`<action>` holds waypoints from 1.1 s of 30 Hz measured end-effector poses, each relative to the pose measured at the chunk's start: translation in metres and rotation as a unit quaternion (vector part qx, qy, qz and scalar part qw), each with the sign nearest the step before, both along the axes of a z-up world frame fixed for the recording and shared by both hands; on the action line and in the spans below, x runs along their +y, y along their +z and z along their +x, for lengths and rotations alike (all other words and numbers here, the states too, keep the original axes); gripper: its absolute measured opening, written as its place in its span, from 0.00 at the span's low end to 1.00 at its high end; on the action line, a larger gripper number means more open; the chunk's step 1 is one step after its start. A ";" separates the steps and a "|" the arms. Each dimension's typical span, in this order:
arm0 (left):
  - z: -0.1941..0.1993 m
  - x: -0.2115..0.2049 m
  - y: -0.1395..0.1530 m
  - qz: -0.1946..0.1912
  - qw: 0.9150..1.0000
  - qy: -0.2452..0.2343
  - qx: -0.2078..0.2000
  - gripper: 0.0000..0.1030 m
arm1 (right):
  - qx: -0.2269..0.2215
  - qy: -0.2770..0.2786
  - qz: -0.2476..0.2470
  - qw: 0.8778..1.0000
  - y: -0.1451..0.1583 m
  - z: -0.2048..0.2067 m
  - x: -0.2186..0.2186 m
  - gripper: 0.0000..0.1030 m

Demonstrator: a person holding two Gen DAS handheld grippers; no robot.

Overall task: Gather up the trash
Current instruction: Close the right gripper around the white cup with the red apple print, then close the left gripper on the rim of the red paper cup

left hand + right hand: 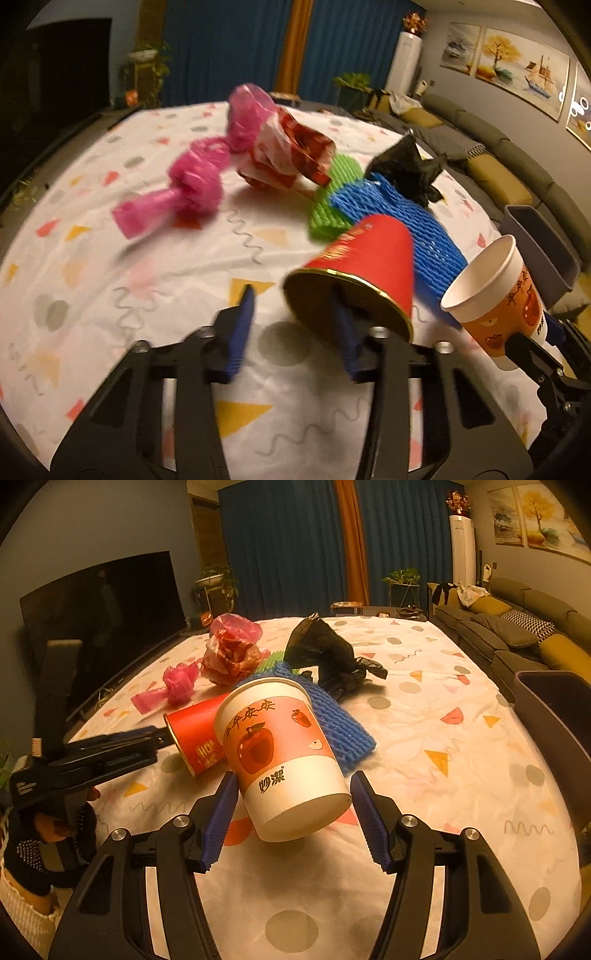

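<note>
Patterned cloth [424, 738] covers the table, littered with a pink bag [192, 184], wrappers and foam nets. Left gripper [295, 328] gapes, one finger inside the tipped red cup [362, 266]. Right gripper [291, 812] stands spread beside the white cup [284, 757], not visibly clamping.

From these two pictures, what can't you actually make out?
- Bin: contents hidden by its wall; cut off by the right wrist view's edge.
- Red cup: left tool grip unclear; one finger inside, blurred.
- Green net: mostly hidden behind blue net.
</note>
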State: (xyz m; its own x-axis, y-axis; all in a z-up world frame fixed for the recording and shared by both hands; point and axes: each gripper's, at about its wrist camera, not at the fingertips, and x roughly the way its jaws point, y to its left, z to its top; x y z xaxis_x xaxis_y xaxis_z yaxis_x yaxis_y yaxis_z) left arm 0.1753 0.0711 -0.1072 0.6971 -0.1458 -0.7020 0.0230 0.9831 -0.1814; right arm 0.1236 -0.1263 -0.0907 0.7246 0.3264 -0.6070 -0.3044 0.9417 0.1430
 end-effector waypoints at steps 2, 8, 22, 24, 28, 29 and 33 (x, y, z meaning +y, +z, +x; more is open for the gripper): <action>0.003 -0.002 -0.003 -0.010 1.000 -0.008 0.006 0.16 | -0.003 -0.003 0.001 1.000 0.001 -0.001 -0.003 0.60; 0.000 -0.009 0.000 -0.011 1.000 -0.017 -0.006 0.00 | -0.010 -0.015 0.010 1.000 0.006 -0.004 -0.013 0.60; -0.020 -0.004 0.018 -0.007 0.998 -0.008 -0.055 0.02 | -0.026 -0.034 0.019 0.999 0.016 -0.014 -0.027 0.60; -0.021 0.000 0.013 0.002 0.999 -0.003 -0.048 0.15 | -0.027 -0.034 0.020 0.999 0.016 -0.016 -0.028 0.60; -0.018 0.008 0.009 -0.005 0.999 -0.002 -0.042 0.46 | -0.023 -0.036 0.024 0.999 0.015 -0.015 -0.029 0.60; -0.017 0.008 0.009 -0.006 0.999 -0.004 -0.044 0.48 | -0.023 -0.036 0.025 0.999 0.015 -0.015 -0.029 0.60; -0.001 0.001 0.008 0.002 0.999 -0.022 -0.039 0.49 | -0.023 -0.036 0.025 0.999 0.016 -0.014 -0.028 0.60</action>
State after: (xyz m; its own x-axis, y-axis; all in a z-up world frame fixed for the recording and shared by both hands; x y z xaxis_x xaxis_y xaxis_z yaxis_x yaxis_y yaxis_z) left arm 0.1739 0.0722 -0.0994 0.7425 -0.1755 -0.6464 0.0805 0.9815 -0.1740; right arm 0.1097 -0.1547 -0.0752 0.7745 0.3012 -0.5563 -0.2431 0.9536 0.1779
